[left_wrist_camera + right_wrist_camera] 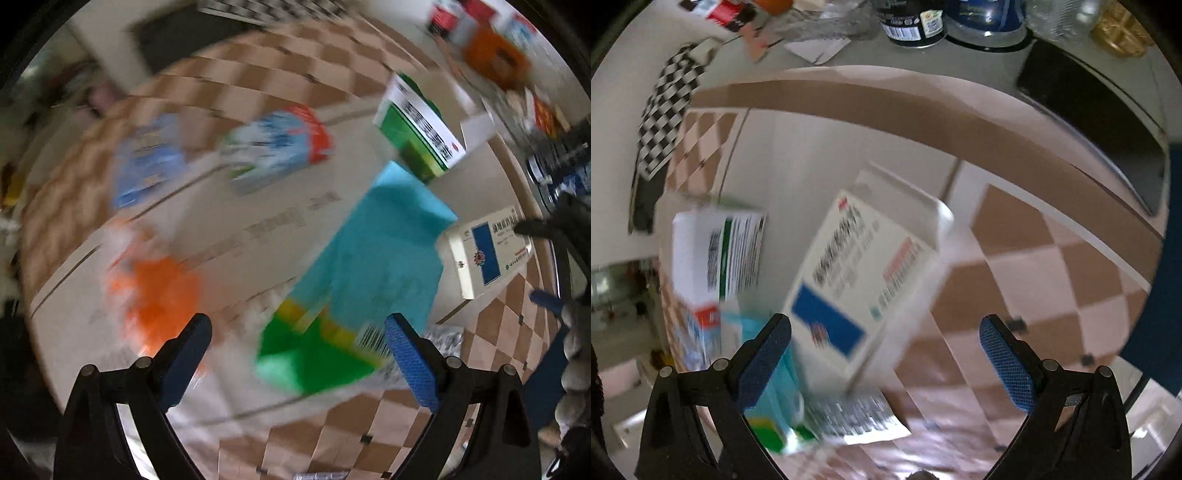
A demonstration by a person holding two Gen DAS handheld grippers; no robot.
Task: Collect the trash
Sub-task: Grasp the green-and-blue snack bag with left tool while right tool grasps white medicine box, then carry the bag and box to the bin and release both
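To bag this litter cleanly, I judge each hand-held gripper should settle squarely over one box before closing, since the left hand-held gripper (297, 349) hangs wide apart and empty above the teal packet (384, 254), and the right hand-held gripper (884, 352), equally spread, frames the white box (864, 280) on the desk (1052, 280) without touching it.

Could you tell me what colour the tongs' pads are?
Blue pads, clearest in the left wrist view.

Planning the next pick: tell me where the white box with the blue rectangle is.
In the left wrist view the white box with the blue rectangle lies at the right, touching the teal packet; below the green-and-white box.
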